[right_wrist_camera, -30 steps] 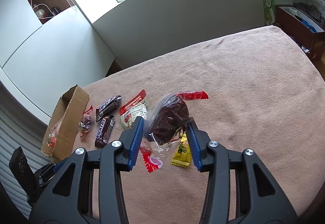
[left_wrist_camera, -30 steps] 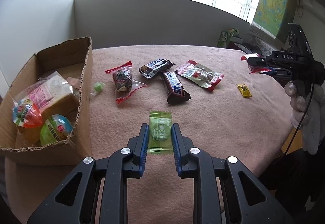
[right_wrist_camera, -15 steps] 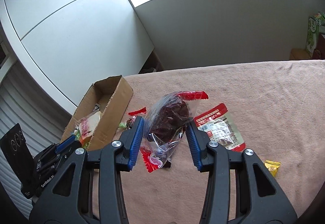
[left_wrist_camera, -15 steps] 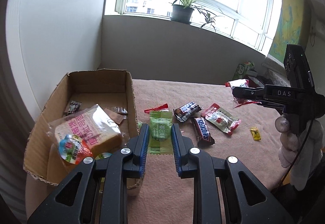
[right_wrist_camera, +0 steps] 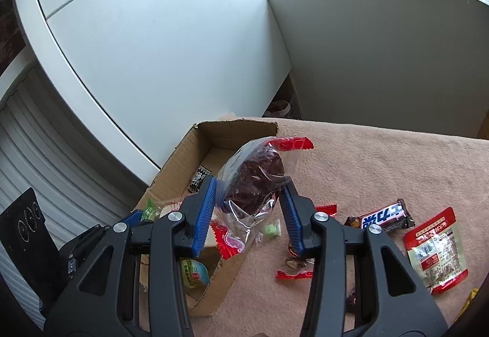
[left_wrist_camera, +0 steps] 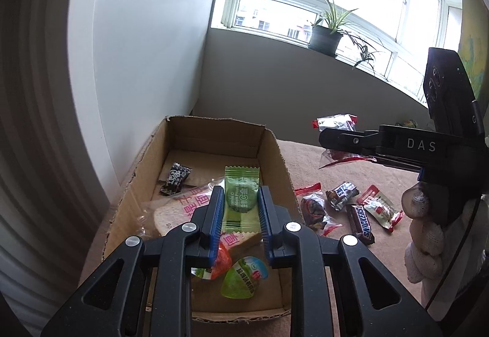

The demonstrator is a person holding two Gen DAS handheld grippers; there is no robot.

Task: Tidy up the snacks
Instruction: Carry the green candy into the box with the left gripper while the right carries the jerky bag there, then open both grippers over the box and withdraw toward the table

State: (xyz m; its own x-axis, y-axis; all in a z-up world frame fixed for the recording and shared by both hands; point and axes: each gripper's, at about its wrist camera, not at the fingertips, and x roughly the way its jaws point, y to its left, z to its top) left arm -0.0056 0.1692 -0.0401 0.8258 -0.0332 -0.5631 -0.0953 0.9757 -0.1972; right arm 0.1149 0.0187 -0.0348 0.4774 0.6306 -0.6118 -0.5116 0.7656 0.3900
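Observation:
My left gripper [left_wrist_camera: 240, 199] is shut on a green candy packet [left_wrist_camera: 241, 196] and hangs over the open cardboard box [left_wrist_camera: 275, 153]. Inside the box lie a bread slice pack [left_wrist_camera: 180, 208], a black sachet [left_wrist_camera: 174, 178] and jelly cups [left_wrist_camera: 241, 279]. My right gripper [right_wrist_camera: 249, 193] is shut on a clear bag of dark dried fruit with red ends [right_wrist_camera: 256, 181], just above the box's right wall [right_wrist_camera: 171, 172]. In the left wrist view the right gripper [left_wrist_camera: 339, 138] reaches in from the right with that bag, in a gloved hand [left_wrist_camera: 424, 233].
On the pink tablecloth [right_wrist_camera: 382, 159] lie Snickers bars [left_wrist_camera: 360, 220] [right_wrist_camera: 385, 216], a red-edged nut pack [right_wrist_camera: 437, 251], a small red-ended bag [left_wrist_camera: 313, 208] and a little green candy [right_wrist_camera: 273, 229]. A white cabinet [right_wrist_camera: 152, 46] stands behind the box. A potted plant [left_wrist_camera: 325, 34] sits on the window sill.
Both grippers swung left with their packets. The left one went from over the tablecloth to over the box; the right one came from the table's right side to the box's edge.

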